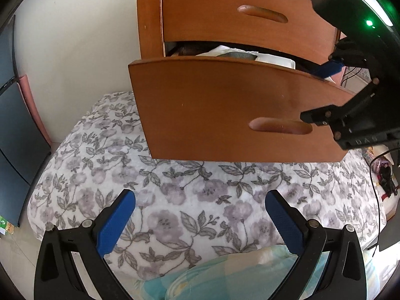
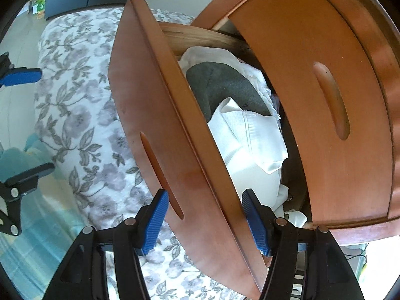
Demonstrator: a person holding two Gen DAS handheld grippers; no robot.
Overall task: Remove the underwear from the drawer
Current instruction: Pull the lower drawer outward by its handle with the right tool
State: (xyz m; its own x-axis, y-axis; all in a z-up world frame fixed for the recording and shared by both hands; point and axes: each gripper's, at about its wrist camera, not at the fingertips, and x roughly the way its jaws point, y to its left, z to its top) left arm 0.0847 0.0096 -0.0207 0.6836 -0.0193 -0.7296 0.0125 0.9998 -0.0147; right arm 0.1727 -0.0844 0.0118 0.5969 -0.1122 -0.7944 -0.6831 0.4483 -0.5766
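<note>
The right gripper (image 2: 205,221) is clamped across the front panel (image 2: 160,115) of a half-open wooden drawer (image 2: 215,37), one blue pad on the outer face, the other inside. The underwear (image 2: 250,135), a heap of white and grey folded cloth, fills the drawer just behind that panel, untouched. The left gripper (image 1: 200,212) hangs with jaws wide and empty above the floral bedspread (image 1: 100,155) near the bed's corner. The closed drawer above (image 2: 325,87) overhangs the clothes, leaving a narrow gap; a reach now risks knocking it or dragging out several garments at once. A skewed pull could jam the drawer.
</note>
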